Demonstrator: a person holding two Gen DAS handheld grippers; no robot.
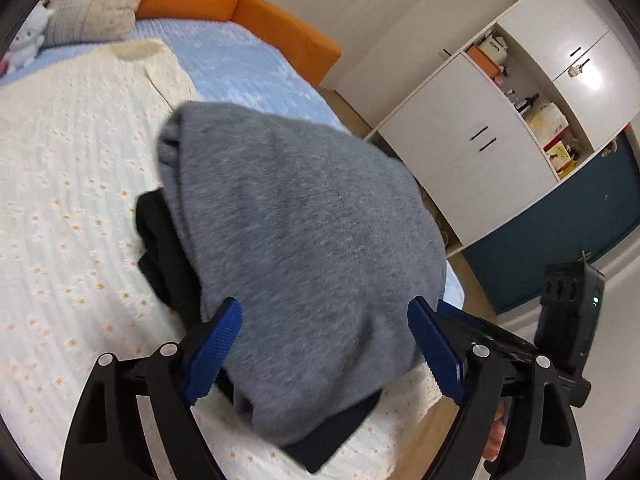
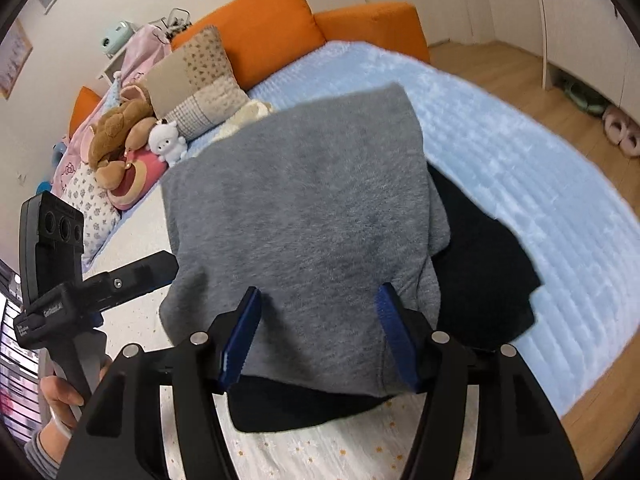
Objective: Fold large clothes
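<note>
Folded grey sweater (image 1: 304, 248) is lying on top of a black garment (image 1: 168, 256), both sitting on the cream flower-print blanket (image 1: 68, 184) covering the near part of the bed, blue bedspread (image 1: 244, 68) showing beyond. Left gripper (image 1: 324, 344) is hovering over the near edge of the sweater, fingers (image 1: 216, 344) spread wide, released, gripping nothing. Right gripper (image 2: 320, 336) is hovering over the same near edge, fingers (image 2: 244, 332) apart, pads not pressing the fabric. Orange sofa back (image 2: 272, 28) is standing at the far end.

Grey sweater (image 1: 296, 240); black garment (image 2: 480, 264); cream daisy-print blanket (image 1: 72, 200); pale blue bedcover (image 2: 520, 160); orange headboard (image 2: 260, 28).
</note>
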